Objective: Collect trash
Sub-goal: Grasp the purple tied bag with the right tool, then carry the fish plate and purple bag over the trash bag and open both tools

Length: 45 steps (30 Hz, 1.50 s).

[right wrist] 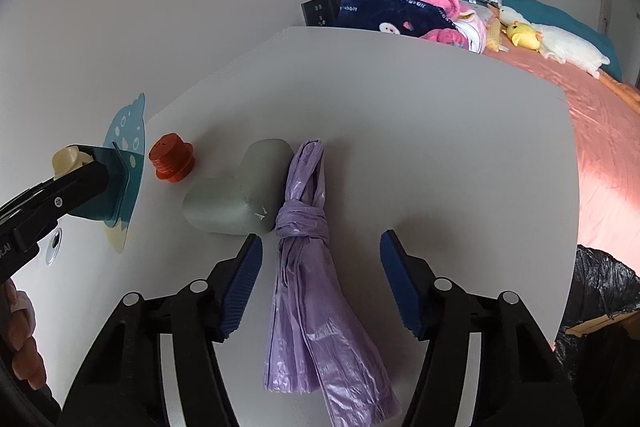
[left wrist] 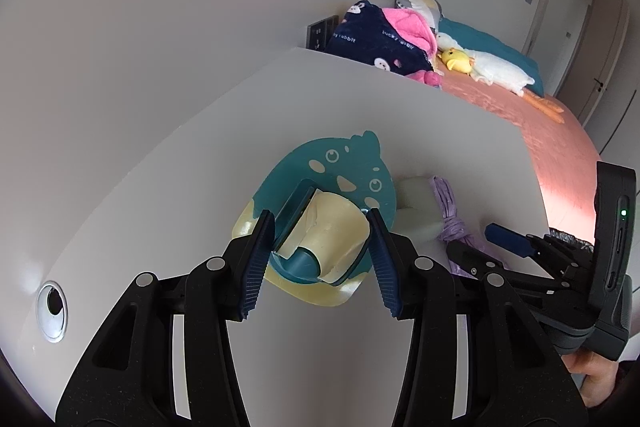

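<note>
My left gripper (left wrist: 320,267) is shut on a teal and cream plastic holder (left wrist: 332,163) with a fish-shaped back plate. The right wrist view shows that holder (right wrist: 124,147) lifted off the white desk (right wrist: 440,147) at the left. A knotted purple plastic bag (right wrist: 304,227) lies flat on the desk between the fingers of my right gripper (right wrist: 322,287). This gripper is open, its blue pads standing clear of the bag on both sides. A grey heart-shaped object (right wrist: 240,195) touches the bag's left side. A red ribbed cap (right wrist: 171,158) sits further left.
A bin lined with a black bag (right wrist: 600,291) stands past the desk's right edge. Beyond the desk is a bed with a pink sheet (right wrist: 600,131), blankets and plush toys. A cable hole (left wrist: 52,311) is set into the desk at the left.
</note>
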Available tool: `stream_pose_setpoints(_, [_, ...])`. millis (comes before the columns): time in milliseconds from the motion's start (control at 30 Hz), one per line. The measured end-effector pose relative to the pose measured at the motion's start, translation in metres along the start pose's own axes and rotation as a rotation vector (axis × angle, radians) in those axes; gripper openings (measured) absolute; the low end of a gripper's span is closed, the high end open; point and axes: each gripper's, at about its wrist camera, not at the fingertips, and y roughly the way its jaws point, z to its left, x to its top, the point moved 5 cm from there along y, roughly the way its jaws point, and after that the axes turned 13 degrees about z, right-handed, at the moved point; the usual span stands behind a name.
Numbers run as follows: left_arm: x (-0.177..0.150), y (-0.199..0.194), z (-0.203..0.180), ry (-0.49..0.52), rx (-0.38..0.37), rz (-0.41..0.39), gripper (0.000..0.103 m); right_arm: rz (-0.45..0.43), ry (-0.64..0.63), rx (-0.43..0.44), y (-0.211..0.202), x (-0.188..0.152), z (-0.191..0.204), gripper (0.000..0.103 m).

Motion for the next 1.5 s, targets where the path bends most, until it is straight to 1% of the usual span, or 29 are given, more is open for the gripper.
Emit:
stream_pose_setpoints(33, [0.000,0.000,0.000,0.000,0.000,0.001,0.047,0.011,-0.014,-0.010,0.003,-0.001,0.002,0.049])
stream_pose_setpoints(100, [0.001,0.001,0.001,-0.002,0.000,0.001,0.047,0.012,-0.047,-0.055,0.004,-0.001,0.005,0.025])
stream_pose_setpoints(133, [0.001,0.001,0.001,-0.002,-0.001,0.002,0.047,0.014,-0.058,-0.063,0.005,-0.002,0.006,0.021])
stream_pose_setpoints(200, [0.001,0.002,0.001,-0.004,-0.001,0.005,0.046,0.016,-0.055,-0.036,0.004,-0.004,0.006,0.016])
stream_pose_setpoints(433, [0.003,0.009,-0.005,0.001,-0.013,0.017,0.046,-0.011,-0.044,-0.012,-0.010,-0.009,0.004,0.015])
stream_pose_setpoints(633, [0.002,0.011,-0.020,0.034,-0.017,0.025,0.046,-0.029,-0.030,-0.003,-0.024,-0.010,-0.001,0.015])
stream_pose_setpoints(933, [-0.006,-0.005,-0.039,0.063,-0.015,0.010,0.046,-0.050,-0.013,0.019,-0.046,-0.020,-0.012,0.015])
stream_pose_setpoints(1500, [-0.034,-0.036,-0.077,0.105,-0.031,-0.006,0.046,-0.100,0.010,0.038,-0.090,-0.058,-0.029,0.015])
